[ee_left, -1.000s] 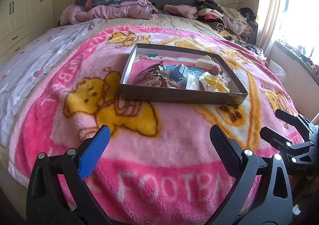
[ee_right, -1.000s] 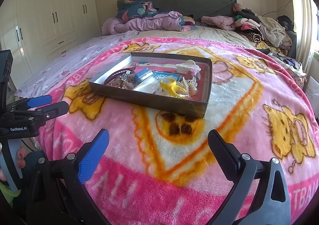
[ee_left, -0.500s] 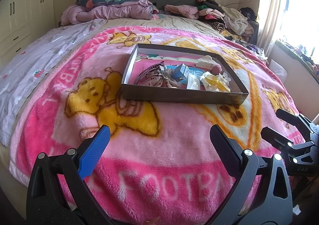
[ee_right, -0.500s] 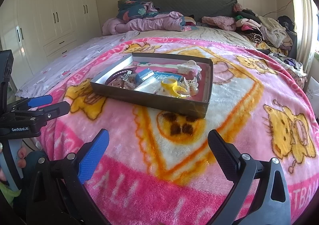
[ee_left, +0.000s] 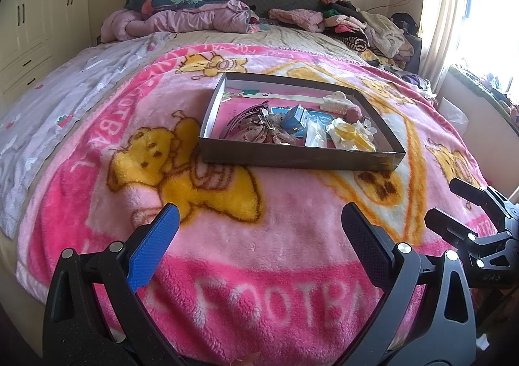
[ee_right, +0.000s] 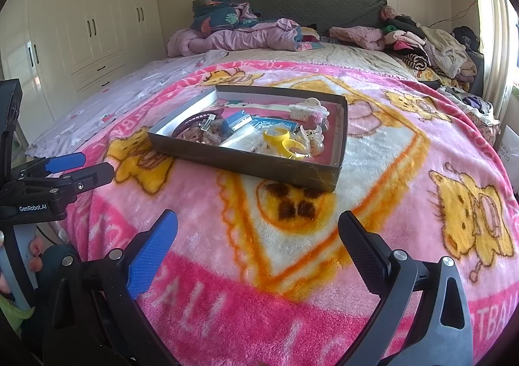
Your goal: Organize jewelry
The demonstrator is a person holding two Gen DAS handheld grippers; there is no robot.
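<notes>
My left tongs (ee_left: pixel 256 229) are spread wide with nothing between them, and my right tongs (ee_right: pixel 256 236) are spread the same way, both low over the pink blanket (ee_left: pixel 275 252) at the foot of the bed. From the left camera my other tongs poke in at 3 o'clock; from the right camera the left ones show at 9 o'clock, with a printed label that only this view lets me read. The right view also takes in the tall cream wardrobe (ee_right: pixel 90 15) at 10 o'clock, where the left view catches just a strip of it. The left view alone shows the bright window (ee_left: pixel 486 9) at 2 o'clock.

The box (ee_left: pixel 292 158) of jewelry lies flat on the blanket ahead of both tongs, toward 12 o'clock, well apart from them. Its near wall hides the lowest part of what is inside. In it I see a white claw clip (ee_right: pixel 306 108) at the far side, a blue packet (ee_left: pixel 295 116) in the middle, yellow rings (ee_right: pixel 280 139) toward the near right corner, a clear bag (ee_right: pixel 241 137) beside them, and a dark hairband (ee_left: pixel 246 111) over a brownish tangle at the left end. That tangle is too jumbled for me to sort into pieces. Small pale bits by the yellow rings are too small to tell.

Piled clothes (ee_right: pixel 431 41) at 1 o'clock run out of frame, and a lilac quilt (ee_left: pixel 181 22) lies bunched against the headboard.
</notes>
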